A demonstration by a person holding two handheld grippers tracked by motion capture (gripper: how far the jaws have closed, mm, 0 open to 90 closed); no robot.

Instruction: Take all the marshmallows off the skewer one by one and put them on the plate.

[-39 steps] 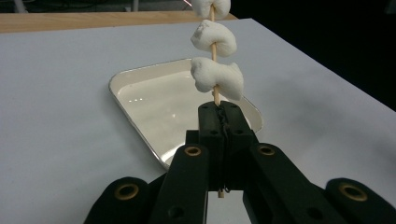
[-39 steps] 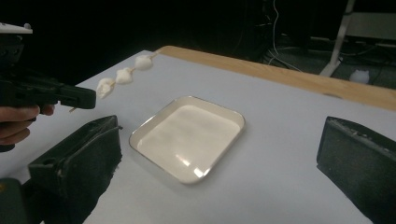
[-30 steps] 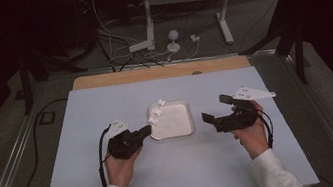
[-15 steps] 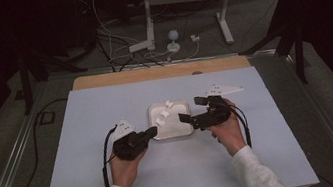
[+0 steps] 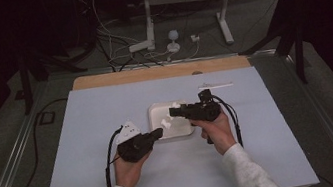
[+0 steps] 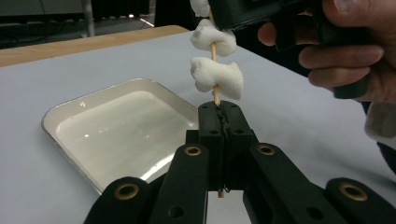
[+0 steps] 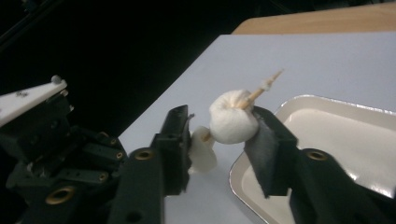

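My left gripper [image 5: 159, 133] [image 6: 220, 110] is shut on the lower end of a wooden skewer [image 6: 215, 94] at the white tray's [image 5: 154, 109] near-left corner. The skewer stands upright with white marshmallows [image 6: 217, 78] threaded on it. My right gripper [image 5: 175, 109] [image 7: 219, 116] reaches in from the right over the tray. Its jaws have just been closing around the top marshmallow [image 7: 232, 119]. One pad touches that marshmallow and a small gap shows at the other. A lower marshmallow [image 7: 203, 156] rests against the other jaw.
The tray [image 6: 46, 122] [image 7: 327, 101] holds nothing and lies mid-table on a pale blue mat. A thin white strip [image 5: 215, 85] lies beyond the right hand. A wooden board edge [image 5: 161, 71] runs along the far side, with cables and a stand [image 5: 171, 37] on the floor behind.
My right gripper has swung left from beside the tray to over it, and its jaws have narrowed around the top marshmallow. The left hand has barely shifted, with the skewer still in its grip.
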